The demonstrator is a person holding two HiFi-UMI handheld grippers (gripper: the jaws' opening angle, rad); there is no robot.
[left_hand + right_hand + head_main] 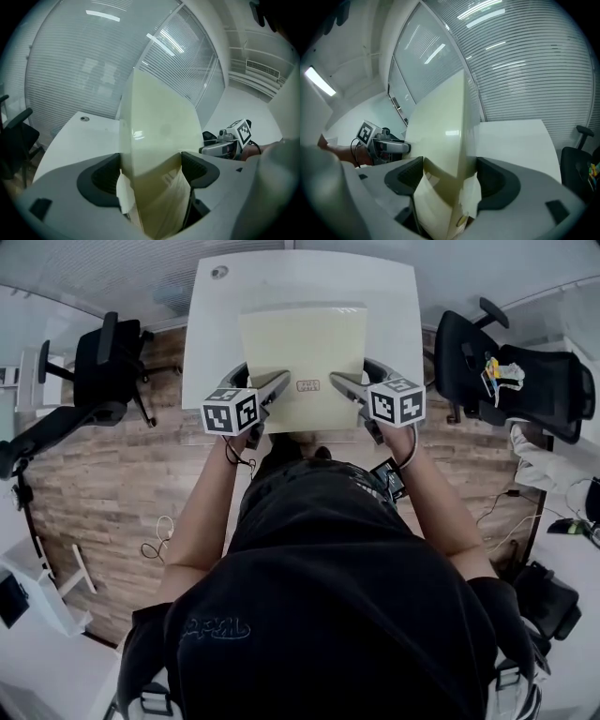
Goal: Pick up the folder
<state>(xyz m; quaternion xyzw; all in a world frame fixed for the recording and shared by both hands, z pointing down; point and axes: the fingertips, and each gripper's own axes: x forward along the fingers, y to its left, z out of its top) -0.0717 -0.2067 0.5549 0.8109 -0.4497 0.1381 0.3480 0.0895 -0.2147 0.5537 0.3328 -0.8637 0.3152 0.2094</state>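
We hold the folder (302, 362) over the white desk (214, 329) by its near edge, one gripper at each near corner. The left gripper (277, 382) is clamped on the near left corner: in the left gripper view the pale yellow cover fills the gap, both dark pads pressing it. The right gripper (339, 381) bites the near right corner the same way, its jaws closed against the cover. White sheets (471, 197) poke out of the folder at the jaws. A small label (308, 385) sits near the folder's near edge, between the two grippers. In both gripper views the folder rises in front of the blinds (525, 65) beyond the desk; we cannot tell whether its far edge touches the desk. A black chair (108, 357) stands left of the desk and a second chair (511, 376) right of it.
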